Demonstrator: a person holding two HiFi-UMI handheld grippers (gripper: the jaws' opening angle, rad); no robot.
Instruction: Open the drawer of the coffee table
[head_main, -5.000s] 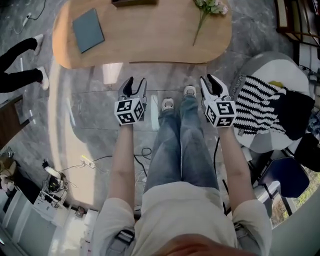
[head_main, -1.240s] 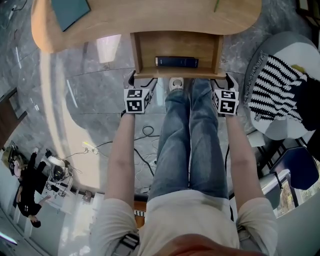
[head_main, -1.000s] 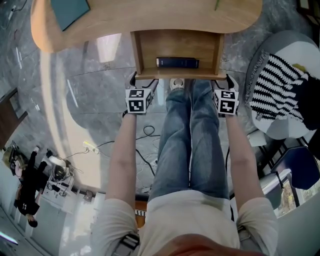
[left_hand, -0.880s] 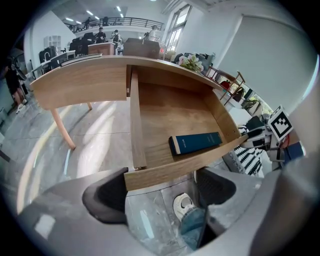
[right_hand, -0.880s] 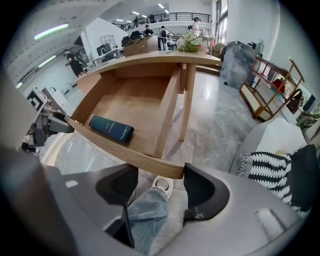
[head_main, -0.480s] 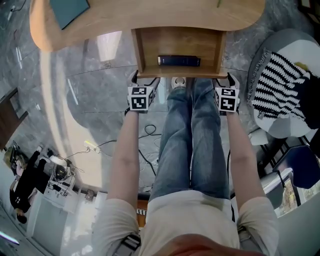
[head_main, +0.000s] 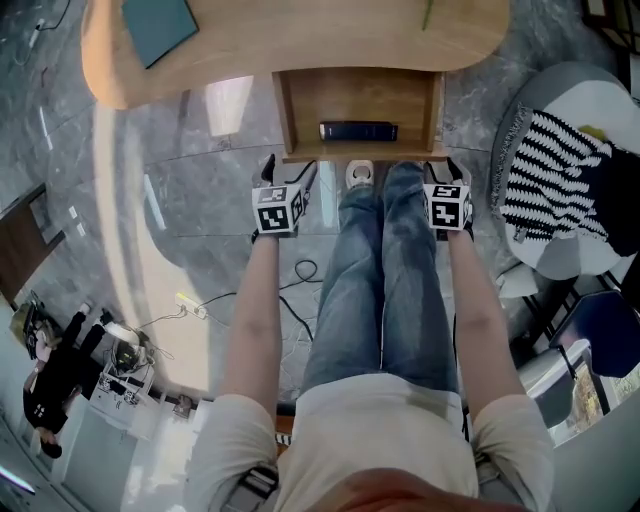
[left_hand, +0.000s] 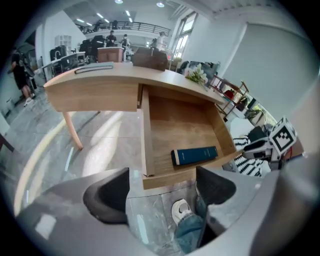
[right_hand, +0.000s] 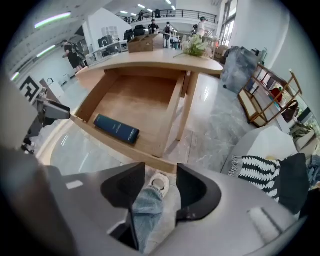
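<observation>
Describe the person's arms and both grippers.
Arms bare below short, pale cream T-shirt sleeves. The left gripper and right gripper look alike: grey body, two black curved pads, and a white cube printed with black square markers. The right gripper's jaws are closing, nothing between them.

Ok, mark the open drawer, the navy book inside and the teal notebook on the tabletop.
drawer (head_main: 350, 95): head view, bare wooden floor.
navy book (head_main: 358, 131): head view, middle of spine.
teal notebook (head_main: 158, 25): head view, cover centre.
</observation>
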